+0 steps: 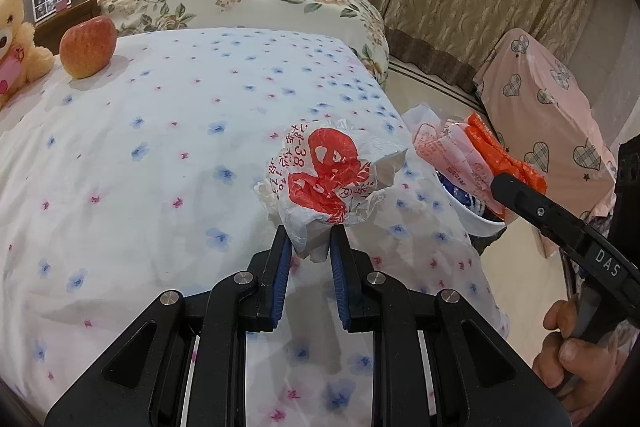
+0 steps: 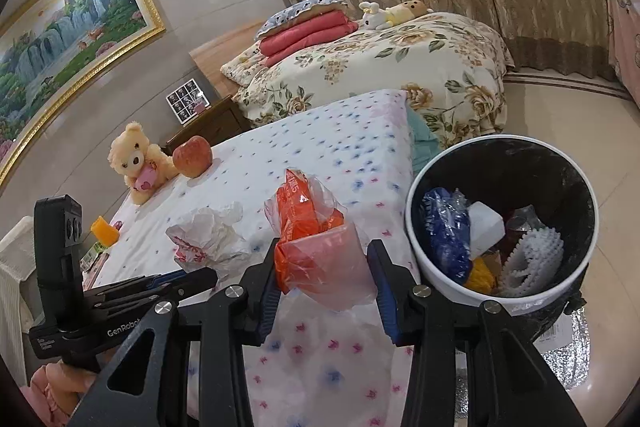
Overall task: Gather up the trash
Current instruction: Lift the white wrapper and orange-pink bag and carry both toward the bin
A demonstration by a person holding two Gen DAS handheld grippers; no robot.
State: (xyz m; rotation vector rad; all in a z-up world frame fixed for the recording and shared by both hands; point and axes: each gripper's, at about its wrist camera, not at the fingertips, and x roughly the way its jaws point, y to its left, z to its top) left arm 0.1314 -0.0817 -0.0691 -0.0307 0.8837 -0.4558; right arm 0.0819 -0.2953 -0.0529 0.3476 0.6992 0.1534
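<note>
Both wrappers lifted, bin next

Our left tongs (image 1: 308, 247) clamp the white wrapper (image 1: 324, 175); right tongs (image 2: 324, 271) clamp the orange bag (image 2: 312, 235), part-filled bin (image 2: 496, 223) at three o'clock; both await dropping.

We see a thin, crinkly plastic bag (image 1: 324, 183), white with red print, held in the left tool (image 1: 310, 251), which is matt black plastic with ribbed blue pads (image 1: 285, 259) and shiny metal pins (image 1: 245, 277). The right tool (image 2: 324, 281) pinches a glossy orange and pink plastic wrapper (image 2: 316, 251). The surface (image 1: 160, 155) wears soft, smooth cotton cloth with little flowers. The bin (image 2: 452, 283) is smooth white plastic with a black shiny liner. The teddy bear (image 2: 134, 157) is fluffy. The apple (image 1: 88, 47) looks waxy. The floor (image 2: 560, 115) tiles shine.
</note>
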